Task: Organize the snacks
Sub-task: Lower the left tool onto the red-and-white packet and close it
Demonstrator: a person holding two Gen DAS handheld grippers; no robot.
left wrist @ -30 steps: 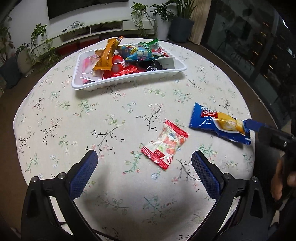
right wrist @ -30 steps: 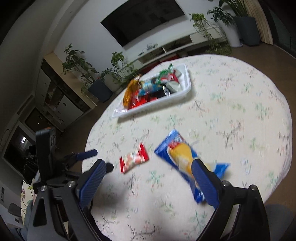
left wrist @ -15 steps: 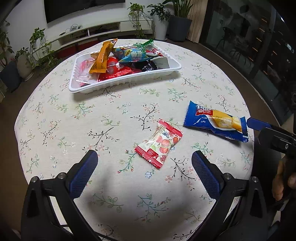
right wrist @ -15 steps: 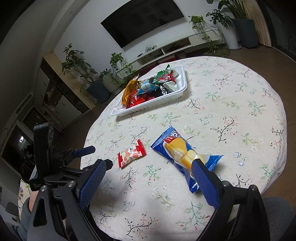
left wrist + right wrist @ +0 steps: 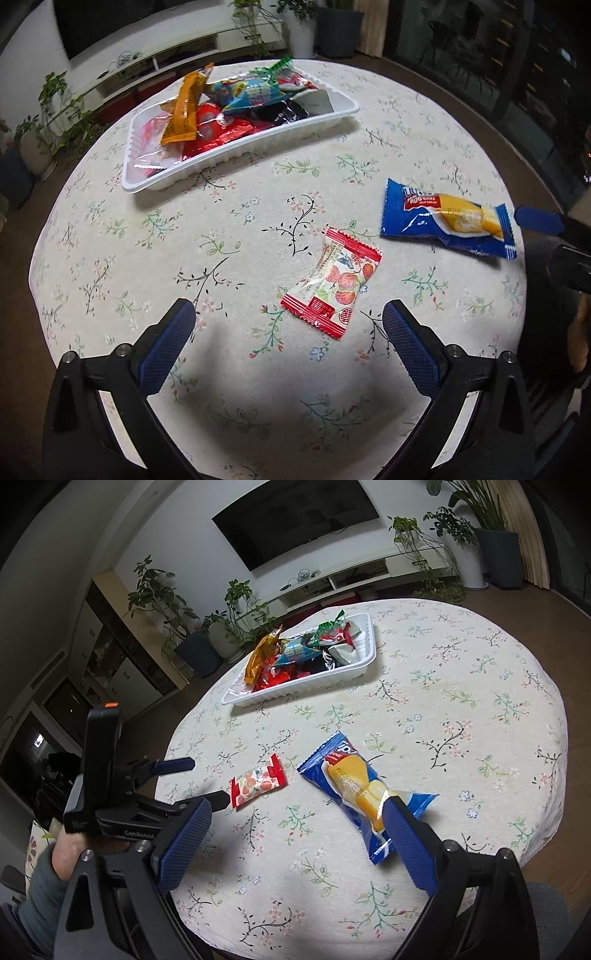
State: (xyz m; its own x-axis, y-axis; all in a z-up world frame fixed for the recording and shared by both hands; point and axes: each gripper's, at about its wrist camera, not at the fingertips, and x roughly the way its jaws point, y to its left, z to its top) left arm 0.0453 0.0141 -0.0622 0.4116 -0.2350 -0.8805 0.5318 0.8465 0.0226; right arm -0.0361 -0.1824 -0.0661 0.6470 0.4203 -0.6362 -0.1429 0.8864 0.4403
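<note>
A small red-and-white candy packet (image 5: 332, 280) (image 5: 258, 781) lies flat on the floral tablecloth, just ahead of my open left gripper (image 5: 286, 325) and toward its right finger. A blue cake packet (image 5: 447, 218) (image 5: 364, 790) lies to its right. My right gripper (image 5: 297, 823) is open, its right finger over the near end of the blue packet without closing on it. At the far side stands a white tray (image 5: 236, 151) (image 5: 295, 688) piled with several wrapped snacks. The left gripper (image 5: 192, 779) shows in the right wrist view, held by a hand.
The round table (image 5: 443, 686) drops off on every side; its near edge lies just below both grippers. Behind it are potted plants (image 5: 476, 524), a low TV shelf (image 5: 343, 579) and a cabinet (image 5: 110, 653). The right gripper's fingertip (image 5: 539, 219) pokes in at the left wrist view's right edge.
My left gripper has moved lower and closer over the table, so the red-and-white packet sits nearer its fingers. The right gripper has closed in on the blue packet. Both stay open.
</note>
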